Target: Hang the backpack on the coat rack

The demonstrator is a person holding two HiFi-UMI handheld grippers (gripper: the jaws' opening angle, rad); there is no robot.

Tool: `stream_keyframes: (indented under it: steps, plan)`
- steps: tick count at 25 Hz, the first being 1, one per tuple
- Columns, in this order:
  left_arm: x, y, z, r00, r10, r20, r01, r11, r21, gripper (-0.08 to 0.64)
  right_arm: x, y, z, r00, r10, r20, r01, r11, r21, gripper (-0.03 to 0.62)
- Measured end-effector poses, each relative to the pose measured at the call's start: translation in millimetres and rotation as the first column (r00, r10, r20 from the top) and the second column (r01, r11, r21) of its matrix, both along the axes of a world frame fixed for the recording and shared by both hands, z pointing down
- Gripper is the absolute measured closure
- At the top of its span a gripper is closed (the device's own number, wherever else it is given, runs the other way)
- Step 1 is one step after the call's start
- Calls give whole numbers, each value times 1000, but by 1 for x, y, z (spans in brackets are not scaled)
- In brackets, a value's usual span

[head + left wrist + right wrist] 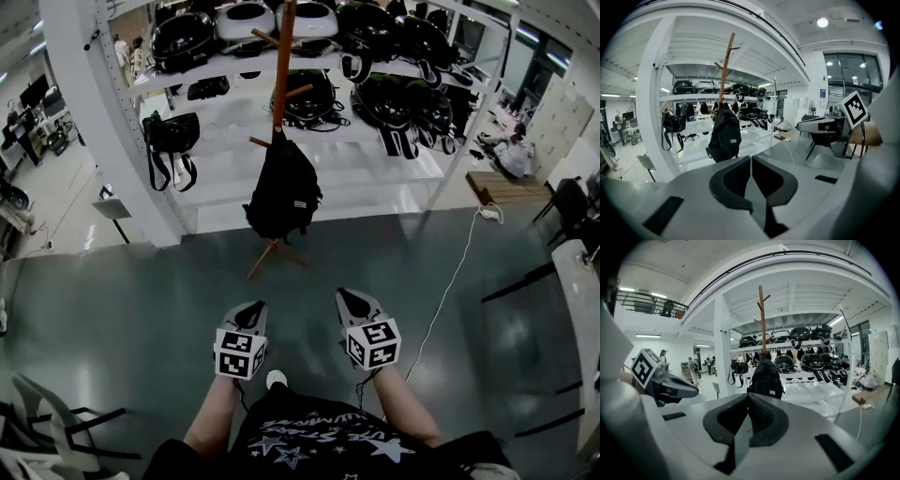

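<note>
One backpack (281, 192), long axis vertical

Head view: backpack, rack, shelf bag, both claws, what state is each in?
Backpack: hanging on the rack.
Rack: upright, holding the backpack.
Shelf bag: hanging by its straps from the shelf frame.
Left claw: shut, empty, clear of the backpack.
Right claw: shut, empty, clear of the backpack.
</note>
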State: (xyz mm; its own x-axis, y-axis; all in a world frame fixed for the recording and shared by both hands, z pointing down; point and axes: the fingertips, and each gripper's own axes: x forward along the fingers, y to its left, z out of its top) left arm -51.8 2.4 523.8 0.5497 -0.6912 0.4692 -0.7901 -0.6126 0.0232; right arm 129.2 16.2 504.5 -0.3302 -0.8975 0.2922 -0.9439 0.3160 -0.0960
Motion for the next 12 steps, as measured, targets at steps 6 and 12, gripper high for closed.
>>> stream_keyframes:
  steps: [6, 12]
  plan:
    - [25, 40, -11, 1000, 8, 17, -8, 1000, 23, 529, 20, 44, -4, 1000, -17, -10, 17, 1000, 0, 581]
    - [42, 71, -23, 1000, -1, 12, 0, 999, 53, 529, 45, 75, -14, 999, -29, -17, 30, 999, 43, 581]
